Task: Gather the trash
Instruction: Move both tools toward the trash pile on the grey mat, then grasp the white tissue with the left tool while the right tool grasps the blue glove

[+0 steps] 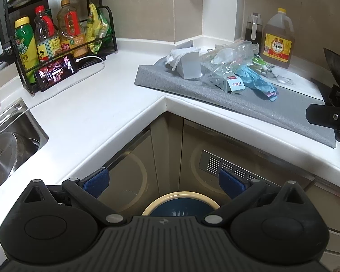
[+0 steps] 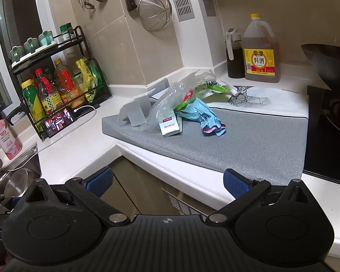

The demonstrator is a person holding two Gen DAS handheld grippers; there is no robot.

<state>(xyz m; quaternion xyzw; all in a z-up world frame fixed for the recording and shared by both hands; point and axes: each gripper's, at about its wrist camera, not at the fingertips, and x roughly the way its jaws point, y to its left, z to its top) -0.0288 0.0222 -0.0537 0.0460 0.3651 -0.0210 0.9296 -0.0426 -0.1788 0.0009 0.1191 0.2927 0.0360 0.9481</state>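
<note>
A pile of trash lies on a grey mat [image 1: 192,90] [image 2: 260,140] on the white counter: a clear plastic bag [image 1: 229,61] [image 2: 170,99], a grey box [image 1: 190,64] [image 2: 137,108], a small white carton [image 1: 236,86] [image 2: 168,125], a crumpled blue wrapper [image 1: 258,82] [image 2: 204,115] and a green packet [image 2: 213,88]. A round bin [image 1: 181,205] with a cream rim and blue inside stands on the floor below the counter corner. My left gripper [image 1: 164,182] is open and empty above the bin. My right gripper [image 2: 167,181] is open and empty, short of the counter edge.
A black rack of bottles [image 1: 47,36] [image 2: 56,86] and a phone [image 1: 55,71] stand at the left. A steel sink [image 1: 9,140] lies at far left. A cooking wine jug [image 1: 277,40] [image 2: 260,52] and a dark bottle [image 2: 234,54] stand behind the mat. A wok [image 2: 331,65] sits at right.
</note>
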